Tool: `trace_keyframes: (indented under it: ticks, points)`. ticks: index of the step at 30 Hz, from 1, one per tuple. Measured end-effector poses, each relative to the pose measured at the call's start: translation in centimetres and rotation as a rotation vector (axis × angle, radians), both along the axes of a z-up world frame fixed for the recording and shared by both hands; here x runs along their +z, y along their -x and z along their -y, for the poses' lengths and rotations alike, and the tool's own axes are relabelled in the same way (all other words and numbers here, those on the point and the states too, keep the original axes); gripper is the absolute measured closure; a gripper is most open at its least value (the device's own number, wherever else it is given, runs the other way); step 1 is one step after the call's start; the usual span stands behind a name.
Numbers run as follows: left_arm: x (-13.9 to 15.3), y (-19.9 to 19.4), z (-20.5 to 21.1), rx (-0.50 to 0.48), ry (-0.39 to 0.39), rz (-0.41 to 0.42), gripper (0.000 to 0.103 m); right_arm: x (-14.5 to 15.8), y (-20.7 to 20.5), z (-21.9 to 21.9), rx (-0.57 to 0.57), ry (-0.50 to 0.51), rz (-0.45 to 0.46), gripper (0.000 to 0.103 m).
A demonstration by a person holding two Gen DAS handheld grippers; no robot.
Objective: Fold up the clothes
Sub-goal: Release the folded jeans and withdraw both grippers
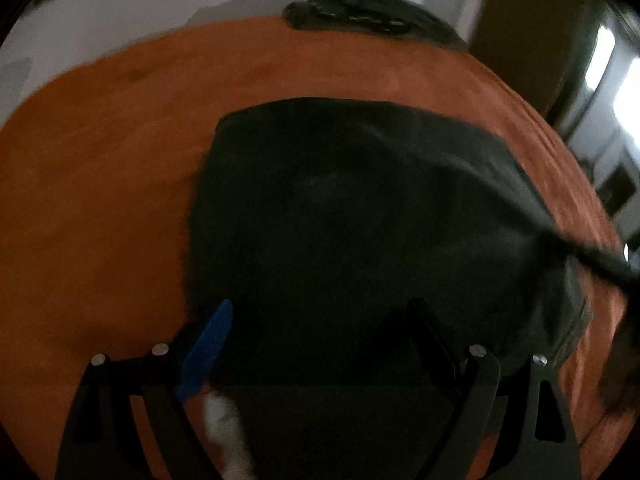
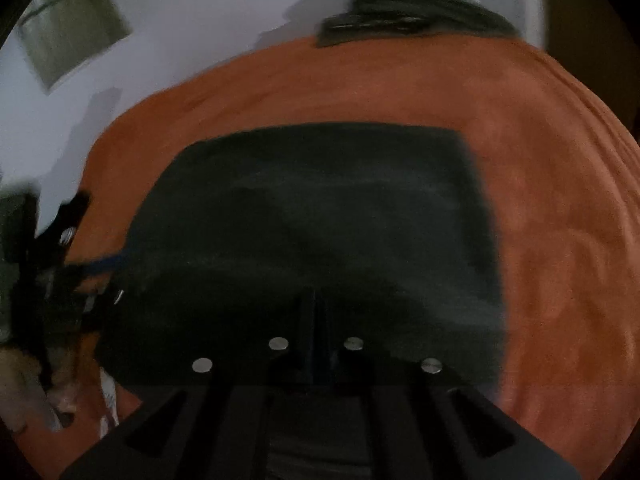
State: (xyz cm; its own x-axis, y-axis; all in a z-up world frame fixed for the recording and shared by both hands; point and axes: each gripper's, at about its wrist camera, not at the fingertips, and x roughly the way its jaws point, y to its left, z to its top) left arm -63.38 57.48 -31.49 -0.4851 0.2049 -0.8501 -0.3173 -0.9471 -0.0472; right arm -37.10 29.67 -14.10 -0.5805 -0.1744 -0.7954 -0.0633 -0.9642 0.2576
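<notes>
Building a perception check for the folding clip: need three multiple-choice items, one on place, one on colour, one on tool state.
1. Where is the pile of dark clothes?
A. at the bed's far edge by the wall
B. between the left tool's fingers
C. on the floor

2. What colour is the bed cover?
A. white
B. orange
C. blue

3. How do the two tools stand?
A. both open
B. left shut, right open
C. left open, right shut

Key: 1 A, it lies beyond the dark garment, against the white wall. 2 B, orange fabric surrounds the garment. 3 C, the left tool has its fingers spread wide, while the right tool has its fingers together.
</notes>
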Motion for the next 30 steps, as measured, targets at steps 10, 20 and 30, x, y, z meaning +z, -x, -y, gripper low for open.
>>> trace_keyframes:
  ticks: [10, 20, 30]
  points:
    - [2.2, -3.4, 7.5, 0.112, -0.041, 0.021, 0.014, 1.4, -2.7, -3.2, -0.13, -0.018, 0.046, 0.1]
    - [2.2, -5.3, 6.1, -0.037, -0.148, 0.097, 0.014, 0.8, -6.1, 3.4, 0.004, -0.014, 0.061, 0.1]
    - [-2.8, -8.7, 8.2, -0.074, -0.06, 0.164, 0.016, 0.0, -6.7, -0.1, -0.101, 0.003, 0.068, 0.1]
